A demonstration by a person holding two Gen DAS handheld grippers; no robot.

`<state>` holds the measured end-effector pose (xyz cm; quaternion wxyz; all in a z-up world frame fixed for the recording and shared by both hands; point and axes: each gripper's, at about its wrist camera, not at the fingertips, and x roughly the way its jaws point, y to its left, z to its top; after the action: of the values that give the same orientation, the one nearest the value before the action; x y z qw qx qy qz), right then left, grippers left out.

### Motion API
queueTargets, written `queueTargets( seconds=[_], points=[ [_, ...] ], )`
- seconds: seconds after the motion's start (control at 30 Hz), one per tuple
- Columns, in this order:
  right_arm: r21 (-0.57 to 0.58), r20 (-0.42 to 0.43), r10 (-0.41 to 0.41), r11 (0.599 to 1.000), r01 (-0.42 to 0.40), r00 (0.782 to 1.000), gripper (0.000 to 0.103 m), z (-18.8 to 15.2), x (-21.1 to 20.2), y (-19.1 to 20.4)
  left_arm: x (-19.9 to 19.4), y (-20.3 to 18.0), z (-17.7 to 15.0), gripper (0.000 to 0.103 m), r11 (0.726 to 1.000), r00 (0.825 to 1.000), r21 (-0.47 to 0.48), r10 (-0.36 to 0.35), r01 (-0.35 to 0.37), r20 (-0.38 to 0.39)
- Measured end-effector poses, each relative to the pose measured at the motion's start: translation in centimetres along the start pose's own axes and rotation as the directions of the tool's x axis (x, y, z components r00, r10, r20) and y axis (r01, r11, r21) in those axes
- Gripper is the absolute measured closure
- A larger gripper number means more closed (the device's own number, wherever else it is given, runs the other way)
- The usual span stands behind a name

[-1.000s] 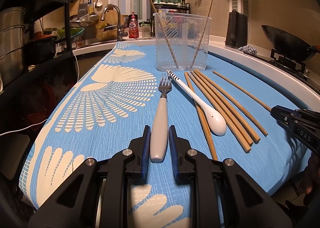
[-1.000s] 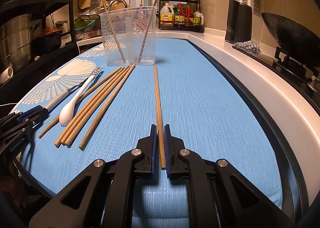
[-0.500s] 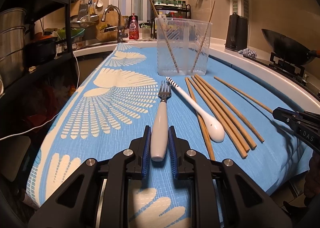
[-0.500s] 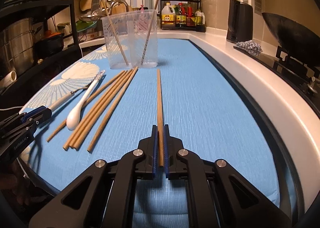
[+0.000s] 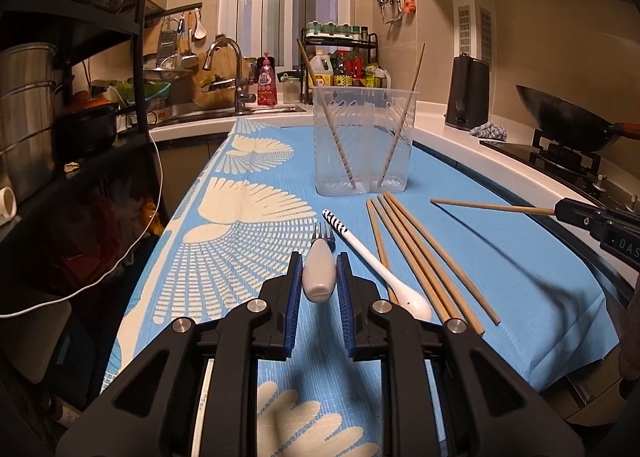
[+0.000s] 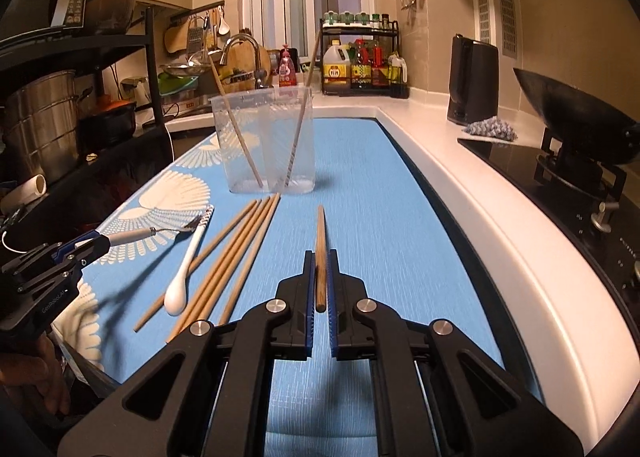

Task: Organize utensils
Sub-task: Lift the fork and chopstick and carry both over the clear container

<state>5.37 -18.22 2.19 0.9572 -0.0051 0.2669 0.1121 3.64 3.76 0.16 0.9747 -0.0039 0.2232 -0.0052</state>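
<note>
The left gripper (image 5: pixel 319 277) is clamping the white handle of a fork (image 5: pixel 320 269) at the centre of its view, tines pointing away. The right gripper (image 6: pixel 319 281) is pinching a single chopstick (image 6: pixel 320 249) near its end, the rest jutting forward toward the clear plastic container (image 6: pixel 266 145) in the upper middle of the frame. Both utensils are looking lifted off the blue surface (image 6: pixel 380 225).

Risks, as I judge them: the chopstick is being held far from its middle, so it may pivot or slip between the pads. The rounded fork handle could rotate. The container looks light, and a long tip catching its rim might tip it, spilling the two chopsticks already inside.
</note>
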Motion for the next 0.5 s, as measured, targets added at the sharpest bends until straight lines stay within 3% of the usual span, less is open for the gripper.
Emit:
queueTargets(
  seconds=[0.5],
  points=[
    [-0.011,0.056,0.024,1.0,-0.024,0.998,0.097,3.0,-1.2,0.2,-0.7,0.1,2.7,0.086,1.0,0.999,0.021,0.002,-0.004,0.053]
  ],
)
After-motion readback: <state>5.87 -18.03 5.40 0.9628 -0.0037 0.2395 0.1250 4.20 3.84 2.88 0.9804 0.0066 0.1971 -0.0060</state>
